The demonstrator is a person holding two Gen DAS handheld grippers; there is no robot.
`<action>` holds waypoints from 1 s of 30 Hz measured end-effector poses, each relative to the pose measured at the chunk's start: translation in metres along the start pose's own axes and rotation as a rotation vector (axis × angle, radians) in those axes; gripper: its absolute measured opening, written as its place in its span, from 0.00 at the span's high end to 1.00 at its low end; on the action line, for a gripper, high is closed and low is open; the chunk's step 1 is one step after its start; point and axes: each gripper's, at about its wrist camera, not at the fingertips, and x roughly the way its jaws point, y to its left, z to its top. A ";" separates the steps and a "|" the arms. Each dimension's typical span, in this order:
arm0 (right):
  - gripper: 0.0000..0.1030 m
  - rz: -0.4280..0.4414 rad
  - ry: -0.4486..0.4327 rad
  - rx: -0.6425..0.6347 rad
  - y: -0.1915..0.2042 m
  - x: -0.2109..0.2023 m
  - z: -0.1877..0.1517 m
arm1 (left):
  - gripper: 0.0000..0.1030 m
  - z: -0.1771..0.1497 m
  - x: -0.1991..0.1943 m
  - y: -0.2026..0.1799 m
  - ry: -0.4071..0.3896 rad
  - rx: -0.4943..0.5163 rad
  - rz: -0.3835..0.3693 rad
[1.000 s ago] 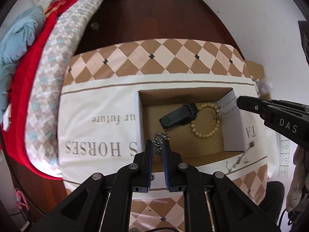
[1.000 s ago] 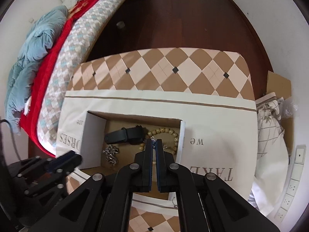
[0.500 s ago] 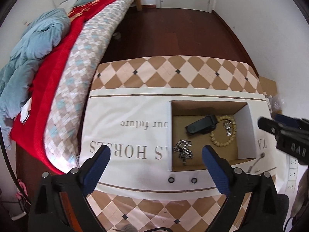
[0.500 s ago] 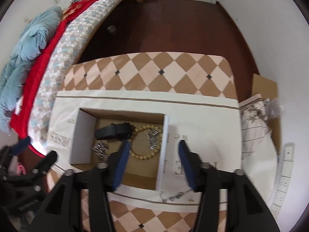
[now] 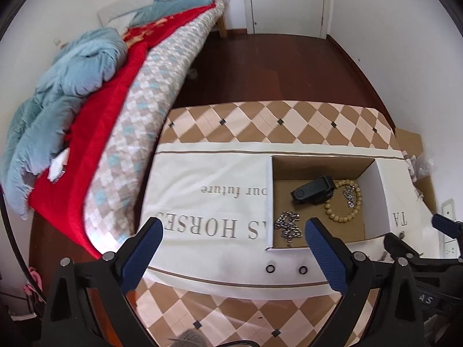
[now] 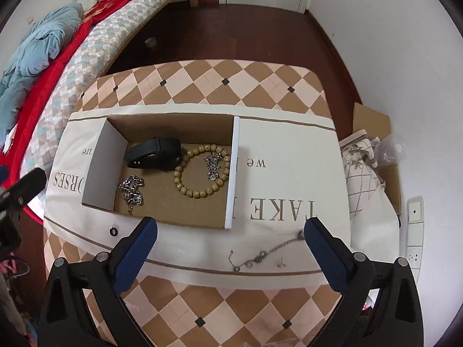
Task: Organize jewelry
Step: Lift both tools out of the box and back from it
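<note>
- My left tongs (image 5: 233, 235) and my right tongs (image 6: 230, 234) both have their blue-padded jaws spread and opening, with nothing between them.
- The open brown cardboard box with white side walls (image 6: 235, 173) sits on a cream cloth printed with lettering (image 6: 277, 173), which covers a tan-and-cream diamond-pattern tabletop (image 6: 202, 86).
- Inside the box: a black band-shaped wrist device (image 6: 153, 153), a ring of tan wooden beads (image 6: 196, 192) with a silver chain cluster (image 6: 213, 166) lying within it, and a second silver chain heap (image 6: 132, 189) well apart on the left.
- Outside the box, on the cloth: a thin silver chain (image 6: 263, 256), a small gold stud (image 6: 280, 264) just beside it, and two small black rings (image 5: 286, 269).
- A bed with red and blue bedding (image 5: 86, 92) stands beside the table.
- The tong arms cut off the near table edge; the stud's form is too small to resolve.
</note>
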 end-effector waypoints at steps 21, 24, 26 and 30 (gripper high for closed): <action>0.00 -0.011 -0.248 0.025 -0.001 -0.109 -0.051 | 0.03 -0.053 -0.092 0.008 -0.185 -0.065 0.027; 0.00 -0.003 -0.275 0.036 -0.004 -0.123 -0.057 | 0.03 -0.057 -0.104 0.010 -0.203 -0.075 0.018; 0.00 -0.006 -0.297 0.039 -0.004 -0.133 -0.062 | 0.03 -0.059 -0.113 0.010 -0.218 -0.074 0.017; 0.00 0.004 -0.316 0.040 -0.002 -0.145 -0.068 | 0.03 -0.061 -0.125 0.012 -0.237 -0.087 0.004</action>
